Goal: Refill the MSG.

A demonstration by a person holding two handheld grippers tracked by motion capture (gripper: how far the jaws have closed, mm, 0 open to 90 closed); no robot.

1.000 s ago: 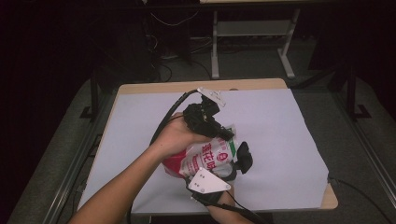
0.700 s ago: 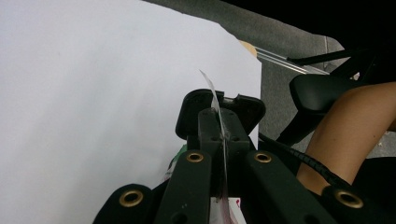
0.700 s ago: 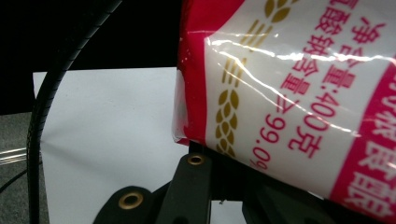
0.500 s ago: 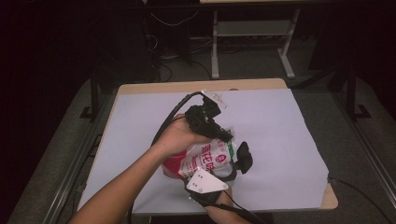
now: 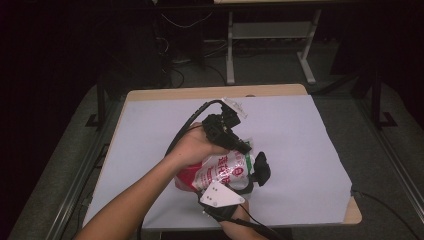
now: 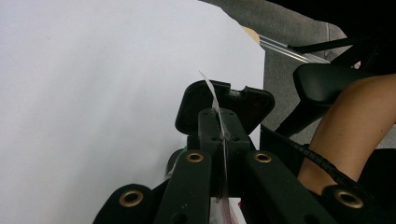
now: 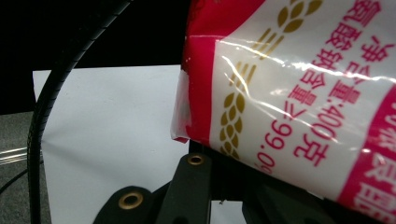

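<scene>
I held the red-and-white bag [image 5: 220,170] between both grippers, above the near middle of the surface [image 5: 310,150], which was covered by a white sheet.

Left gripper [image 5: 245,149]: in the high view it came in over the top of the bag, with my left hand [image 5: 192,147] wrapped round its body and its cable looping up and back behind the hand. In the left gripper view the jaws were clenched on a thin edge of clear film, the bag's sealed rim [image 6: 215,105], which stood up out of the closed tips and ran down between the two jaw arms. A little of the red print showed at the bottom of that view, just under the jaws.

Right gripper [image 5: 255,172]: in the high view it sat at the near side of the bag, its grey three-cornered plate [image 5: 221,194] facing up and its black jaw end at the bag's right end. In the right gripper view the bag [image 7: 299,84] lay directly above the jaws and very close to the camera, covering their tips; its red seam corner hung just over the left jaw arm. The jaws were closed, and I could not tell from the views whether they pinched any of the bag.
</scene>
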